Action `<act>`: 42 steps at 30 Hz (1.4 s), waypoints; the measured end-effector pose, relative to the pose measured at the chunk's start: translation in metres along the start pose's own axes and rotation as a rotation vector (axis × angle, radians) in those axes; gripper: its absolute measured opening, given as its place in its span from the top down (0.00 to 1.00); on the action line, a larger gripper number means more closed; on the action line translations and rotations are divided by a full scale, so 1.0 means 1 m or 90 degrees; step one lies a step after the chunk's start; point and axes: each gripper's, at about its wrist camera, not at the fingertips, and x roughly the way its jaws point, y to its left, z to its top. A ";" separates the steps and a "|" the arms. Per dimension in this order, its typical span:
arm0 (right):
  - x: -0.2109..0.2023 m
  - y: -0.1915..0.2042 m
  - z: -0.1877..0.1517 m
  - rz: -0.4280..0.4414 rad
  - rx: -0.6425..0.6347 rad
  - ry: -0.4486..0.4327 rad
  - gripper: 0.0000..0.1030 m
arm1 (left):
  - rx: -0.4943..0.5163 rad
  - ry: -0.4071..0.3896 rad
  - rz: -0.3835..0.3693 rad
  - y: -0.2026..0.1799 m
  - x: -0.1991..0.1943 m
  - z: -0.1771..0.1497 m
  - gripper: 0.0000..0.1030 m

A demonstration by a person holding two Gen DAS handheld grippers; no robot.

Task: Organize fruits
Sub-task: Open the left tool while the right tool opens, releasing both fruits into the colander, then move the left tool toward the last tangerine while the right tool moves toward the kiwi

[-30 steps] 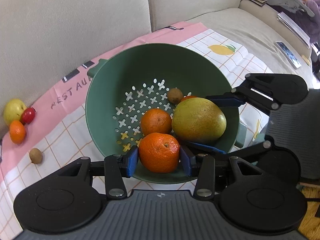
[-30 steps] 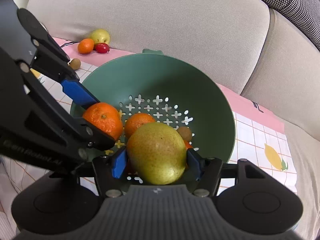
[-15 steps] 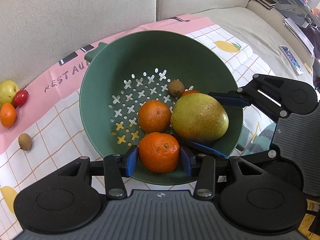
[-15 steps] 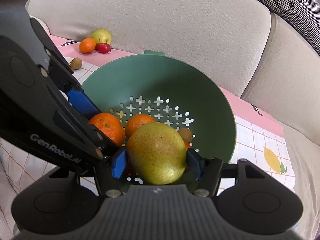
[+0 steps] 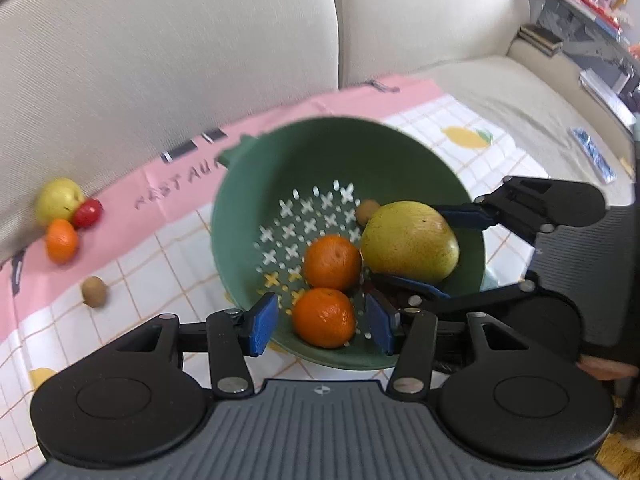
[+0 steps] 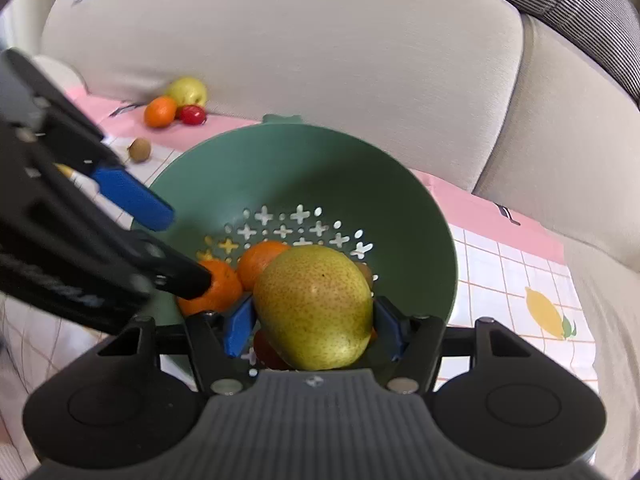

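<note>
Two oranges (image 5: 324, 317) and a yellow-green pear (image 6: 314, 306) lie in the green colander (image 5: 280, 168).

Cream fabric sofa back cushions (image 5: 168, 64) fill upper view, vertical seam between two. Beige sofa seat cushion (image 5: 500, 92) stretches right. Pink-bordered white checked cloth with lemon prints (image 5: 472, 148) spread over seat. Grey houndstooth-patterned fabric (image 6: 592, 4) draped over sofa top, right wrist view. Cluttered shelf with stacked books (image 5: 568, 12) far right, blurred. Soft, even daylight.
</note>
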 end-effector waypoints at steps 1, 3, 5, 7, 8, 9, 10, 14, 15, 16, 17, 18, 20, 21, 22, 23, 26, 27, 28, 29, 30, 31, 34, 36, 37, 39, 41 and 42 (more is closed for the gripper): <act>0.001 -0.001 0.002 -0.002 0.007 -0.004 0.41 | -0.005 -0.009 0.004 0.001 -0.004 -0.001 0.42; 0.003 -0.001 0.005 -0.004 0.015 -0.013 0.41 | -0.015 -0.018 0.017 0.004 -0.009 -0.001 0.42; 0.006 0.002 0.007 -0.006 0.015 -0.023 0.41 | -0.027 -0.027 0.036 0.009 -0.014 -0.002 0.42; 0.009 0.004 0.009 -0.007 0.014 -0.029 0.41 | -0.042 -0.035 0.058 0.014 -0.019 -0.003 0.42; 0.010 0.006 0.011 -0.011 0.012 -0.035 0.41 | -0.049 -0.039 0.066 0.016 -0.021 -0.003 0.42; 0.011 0.006 0.012 -0.015 0.014 -0.039 0.41 | -0.058 -0.042 0.073 0.020 -0.024 -0.004 0.42; 0.012 0.005 0.013 -0.018 0.018 -0.041 0.41 | -0.068 -0.045 0.078 0.024 -0.027 -0.006 0.42; 0.018 0.000 0.015 -0.026 0.042 -0.038 0.41 | -0.107 -0.053 0.090 0.038 -0.035 -0.009 0.42; 0.021 -0.001 0.016 -0.029 0.048 -0.032 0.41 | -0.114 -0.055 0.091 0.042 -0.037 -0.011 0.42; 0.022 -0.003 0.016 -0.036 0.052 -0.029 0.41 | -0.118 -0.056 0.093 0.044 -0.038 -0.012 0.42; 0.022 -0.005 0.015 -0.035 0.058 -0.028 0.41 | -0.122 -0.057 0.095 0.047 -0.038 -0.012 0.42; 0.023 -0.006 0.015 -0.032 0.062 -0.027 0.41 | -0.125 -0.057 0.097 0.049 -0.039 -0.013 0.42; 0.024 -0.006 0.015 -0.033 0.061 -0.026 0.41 | -0.131 -0.056 0.101 0.054 -0.038 -0.014 0.42; 0.025 -0.005 0.016 -0.035 0.059 -0.026 0.41 | -0.135 -0.053 0.102 0.056 -0.038 -0.015 0.42; 0.025 -0.004 0.016 -0.038 0.057 -0.025 0.41 | -0.140 -0.051 0.103 0.059 -0.037 -0.016 0.42; 0.026 -0.002 0.015 -0.042 0.053 -0.023 0.41 | -0.144 -0.051 0.103 0.060 -0.037 -0.017 0.42; 0.028 0.001 0.015 -0.057 0.046 -0.021 0.41 | -0.151 -0.051 0.104 0.064 -0.038 -0.021 0.42; 0.028 0.001 0.015 -0.061 0.047 -0.021 0.41 | -0.153 -0.051 0.105 0.064 -0.038 -0.022 0.42; 0.027 0.001 0.015 -0.060 0.048 -0.024 0.40 | -0.154 -0.051 0.105 0.064 -0.039 -0.023 0.42; 0.025 0.001 0.015 -0.060 0.050 -0.027 0.40 | -0.155 -0.051 0.106 0.065 -0.039 -0.024 0.42; 0.024 0.002 0.015 -0.065 0.048 -0.030 0.40 | -0.155 -0.052 0.107 0.064 -0.040 -0.024 0.42; 0.022 0.003 0.015 -0.072 0.046 -0.034 0.40 | -0.155 -0.054 0.107 0.064 -0.041 -0.025 0.42; 0.012 0.006 0.015 -0.085 0.043 -0.044 0.36 | -0.152 -0.064 0.108 0.063 -0.045 -0.027 0.42; 0.004 0.009 0.015 -0.092 0.044 -0.053 0.35 | -0.153 -0.074 0.111 0.062 -0.050 -0.027 0.42; 0.000 0.010 0.015 -0.093 0.045 -0.057 0.35 | -0.155 -0.079 0.112 0.062 -0.052 -0.028 0.42; -0.010 0.013 0.015 -0.095 0.052 -0.063 0.33 | -0.159 -0.088 0.112 0.063 -0.057 -0.029 0.42; -0.019 0.017 0.015 -0.092 0.063 -0.072 0.33 | -0.165 -0.099 0.113 0.065 -0.063 -0.030 0.42; -0.025 0.018 0.014 -0.089 0.070 -0.077 0.33 | -0.168 -0.104 0.114 0.065 -0.066 -0.031 0.42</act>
